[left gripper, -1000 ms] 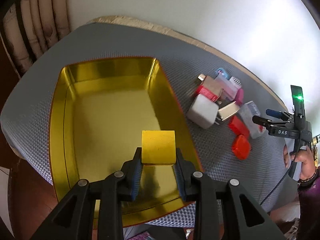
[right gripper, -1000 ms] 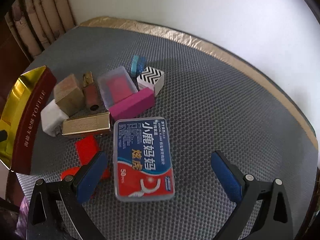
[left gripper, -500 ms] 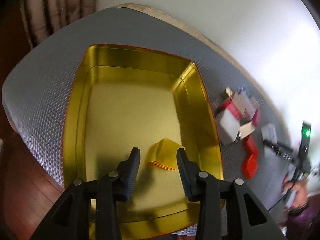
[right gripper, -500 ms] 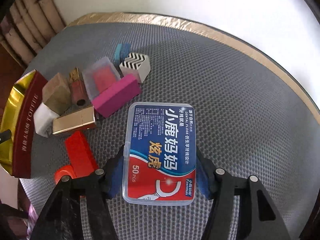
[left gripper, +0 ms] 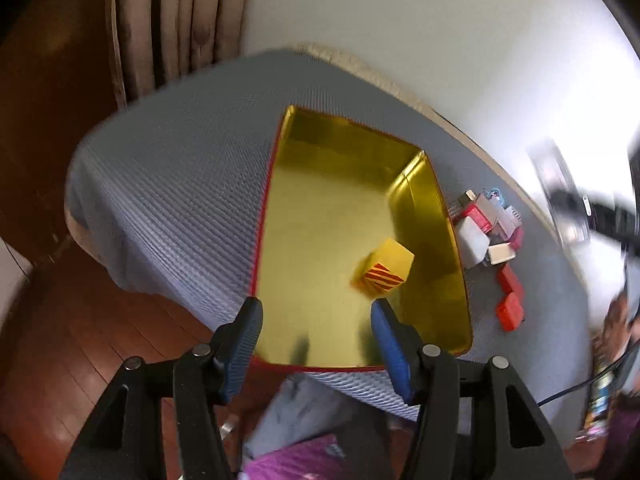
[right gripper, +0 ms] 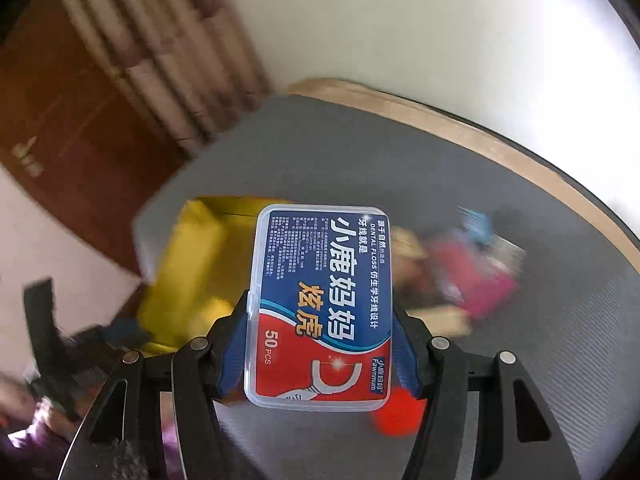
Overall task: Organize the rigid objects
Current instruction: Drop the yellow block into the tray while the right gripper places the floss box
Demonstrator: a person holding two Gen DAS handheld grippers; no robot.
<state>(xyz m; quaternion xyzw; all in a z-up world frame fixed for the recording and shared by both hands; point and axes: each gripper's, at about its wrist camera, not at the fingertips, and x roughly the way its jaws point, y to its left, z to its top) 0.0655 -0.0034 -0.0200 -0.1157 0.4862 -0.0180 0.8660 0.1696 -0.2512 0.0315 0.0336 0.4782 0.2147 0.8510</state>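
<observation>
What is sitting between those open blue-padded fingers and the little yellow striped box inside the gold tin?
Nothing: in the left wrist view only bare floor of the gold tin lies between the left gripper and the yellow box.

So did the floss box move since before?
Yes. The floss box, clamped in the right gripper, was lying on the gray mat by the pile. Now it is lifted off and carried left, partly in front of the gold tin.

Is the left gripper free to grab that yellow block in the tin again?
Probably yes. The left gripper is open and empty, above the tin's near end. The yellow block lies loose on the tin's floor just ahead, with nothing over it.
</observation>
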